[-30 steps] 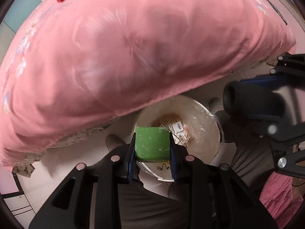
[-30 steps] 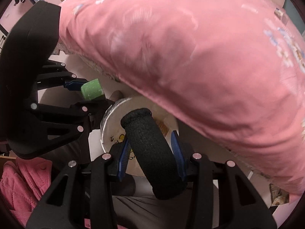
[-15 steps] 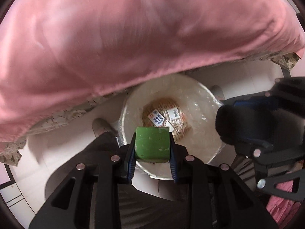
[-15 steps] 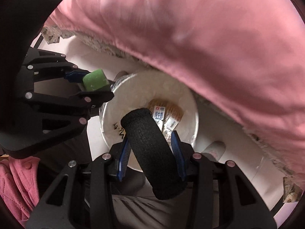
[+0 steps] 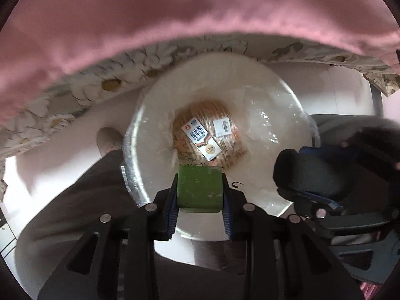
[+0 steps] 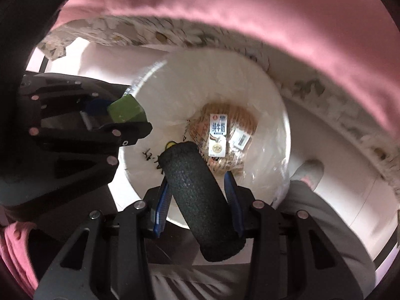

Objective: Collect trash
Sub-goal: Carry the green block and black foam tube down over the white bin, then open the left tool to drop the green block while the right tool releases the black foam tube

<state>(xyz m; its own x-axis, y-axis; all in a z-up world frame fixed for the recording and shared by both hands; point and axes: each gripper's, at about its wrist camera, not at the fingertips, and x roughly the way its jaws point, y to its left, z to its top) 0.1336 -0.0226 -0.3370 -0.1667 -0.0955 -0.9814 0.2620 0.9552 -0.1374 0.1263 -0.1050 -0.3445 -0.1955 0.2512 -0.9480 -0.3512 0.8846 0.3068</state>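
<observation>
My left gripper [image 5: 200,190] is shut on a green block [image 5: 199,188], held over the near rim of a white trash bin [image 5: 140,155] lined with clear plastic. The right gripper [image 6: 197,187] is shut on a black foam roller [image 6: 197,200], also above the bin [image 6: 280,135]. At the bin's bottom lie a milk carton [image 5: 200,137] and an orange snack wrapper [image 5: 210,110]. In the right wrist view the green block [image 6: 126,112] and the left gripper [image 6: 117,117] show at the left, and the carton [image 6: 218,135] is below. From the left wrist, the roller [image 5: 307,175] appears at right.
A pink bedcover [image 5: 175,20] hangs over the top of both views, with a flowered sheet edge [image 5: 82,95] under it, close behind the bin. A person's grey trouser legs [image 5: 82,187] and slippers [image 6: 310,172] stand on the white floor on either side of the bin.
Both grippers have come down toward the bin, which now looks larger and more centred. The pink cover has slid up the frames. Both grips are unchanged.
</observation>
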